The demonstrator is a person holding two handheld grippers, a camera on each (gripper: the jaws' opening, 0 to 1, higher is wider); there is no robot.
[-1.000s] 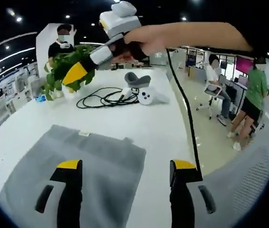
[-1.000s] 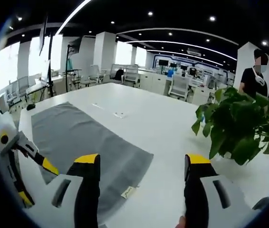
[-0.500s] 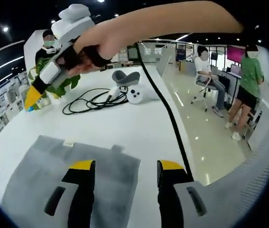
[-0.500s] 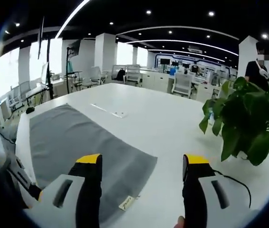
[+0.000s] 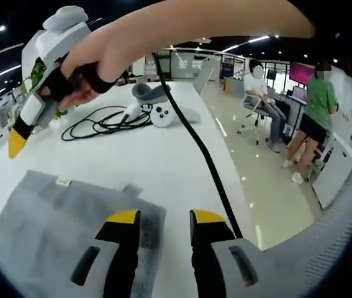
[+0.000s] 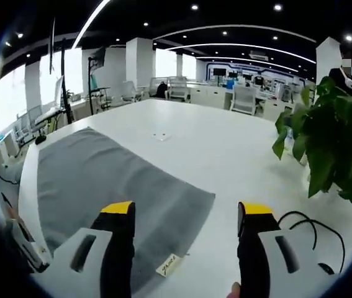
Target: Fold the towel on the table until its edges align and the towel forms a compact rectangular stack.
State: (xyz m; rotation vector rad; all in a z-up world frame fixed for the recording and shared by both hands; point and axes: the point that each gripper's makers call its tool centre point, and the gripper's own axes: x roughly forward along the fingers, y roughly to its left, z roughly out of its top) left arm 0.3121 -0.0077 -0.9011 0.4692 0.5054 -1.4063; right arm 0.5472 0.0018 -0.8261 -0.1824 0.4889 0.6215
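Grey towel (image 5: 58,217) spread flat on the white table (image 5: 163,155), seen in the left gripper view at near left, one corner tucked right under the yellow tips. Left gripper (image 5: 165,218) poised over that near-right corner, jaws narrowed to a slim gap, nothing visibly caught between them, left tip over the cloth, right tip over bare tabletop. Small white tag (image 5: 63,182) showing on the far edge of the towel. Up at far left, right gripper (image 5: 17,141) held in a hand (image 5: 95,59), yellow tip pointing down toward the table, well above the cloth. Black cable (image 5: 203,161) trailing from that hand down across the table edge. Farther back, a coil of black cord (image 5: 98,123) and a white controller (image 5: 161,115) beside a grey stand (image 5: 146,93). Off to the right past the table, one person seated (image 5: 259,93) and another standing in green (image 5: 312,115).

Over in the right gripper view: right gripper (image 6: 185,214) with jaws spread wide, empty, left tip above the towel's (image 6: 107,186) near edge, right tip above bare white table (image 6: 225,149). Towel lying flat and unfolded, running away to the far left. White tag (image 6: 168,265) at its near edge, between the jaws. Green potted plant (image 6: 334,143) at right, black cord (image 6: 306,226) looping beside it. Rows of desks and chairs (image 6: 244,99) far behind.
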